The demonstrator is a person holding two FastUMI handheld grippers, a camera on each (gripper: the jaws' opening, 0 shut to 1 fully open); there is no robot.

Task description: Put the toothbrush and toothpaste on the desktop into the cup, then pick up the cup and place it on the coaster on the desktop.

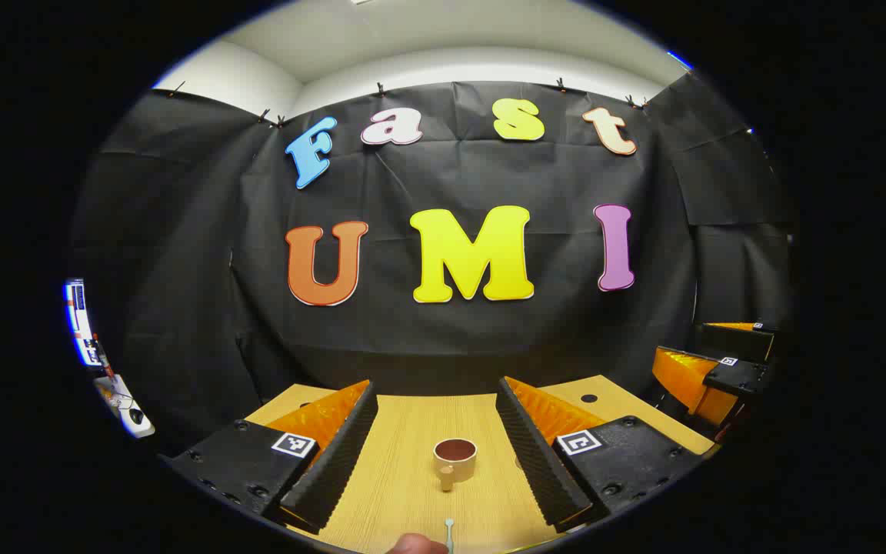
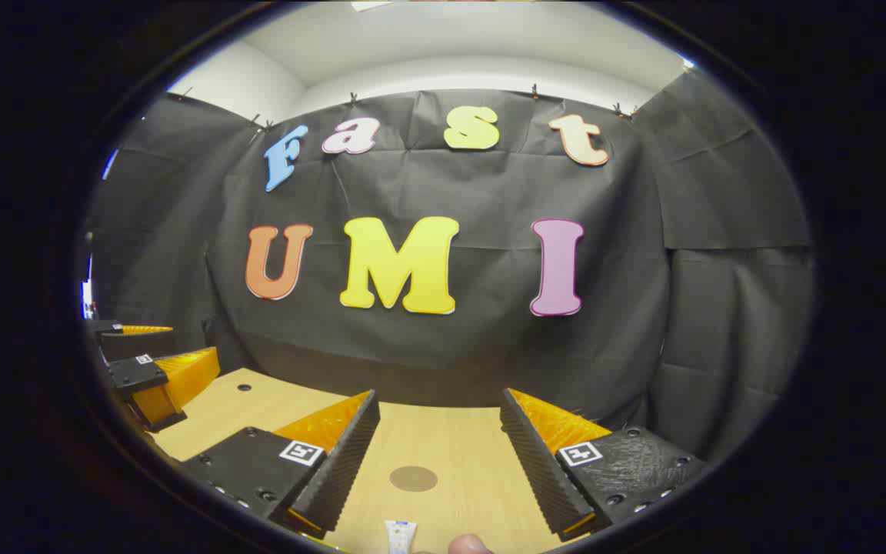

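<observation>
Left gripper view has the left tongs (image 1: 437, 454) apart, framing the cup (image 1: 454, 459) beyond the toothbrush (image 1: 449, 532), while the right tongs (image 2: 437, 462), likewise apart, frame coaster (image 2: 413, 478) and toothpaste (image 2: 400, 535) on the worktop (image 2: 458, 446).

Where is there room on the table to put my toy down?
Bare wood lies behind the cup, toward the black wall, and all around the coaster. It gets crowded near the front edge, where the toothbrush and toothpaste lie.
</observation>
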